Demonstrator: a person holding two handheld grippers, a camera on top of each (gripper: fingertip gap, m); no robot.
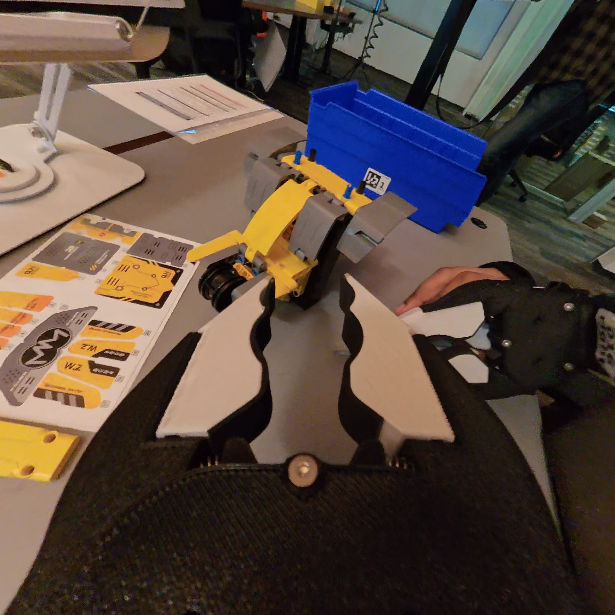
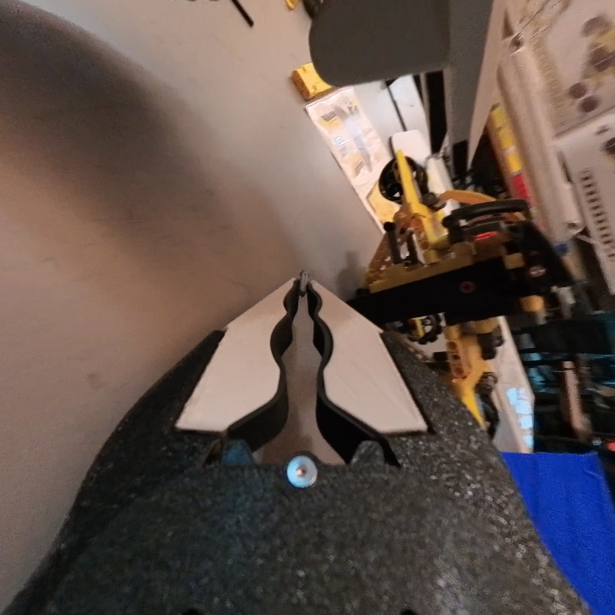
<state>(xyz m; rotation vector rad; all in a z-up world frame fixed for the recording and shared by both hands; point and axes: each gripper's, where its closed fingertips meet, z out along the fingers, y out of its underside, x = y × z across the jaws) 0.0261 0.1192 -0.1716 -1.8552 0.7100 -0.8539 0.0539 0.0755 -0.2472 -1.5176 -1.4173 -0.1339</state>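
An office-like workroom — desks [image 1: 299, 13], office chair [image 1: 532, 133], blue parts bin [image 1: 416, 156].

Left gripper [image 1: 307, 283] has its jaws spread wide, nothing between them, tips pointing away and slightly down. Right gripper [image 2: 303, 283] is rolled sideways, jaws pinched nearly together on a tiny dark piece [image 2: 303, 282]. A hand [image 1: 466, 289] rests at right.

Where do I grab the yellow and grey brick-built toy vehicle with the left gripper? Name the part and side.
Probably its narrow yellow near end, from the open left gripper's side, jaws straddling it between the black wheels. The flared grey wing panels farther back look too wide and thin.
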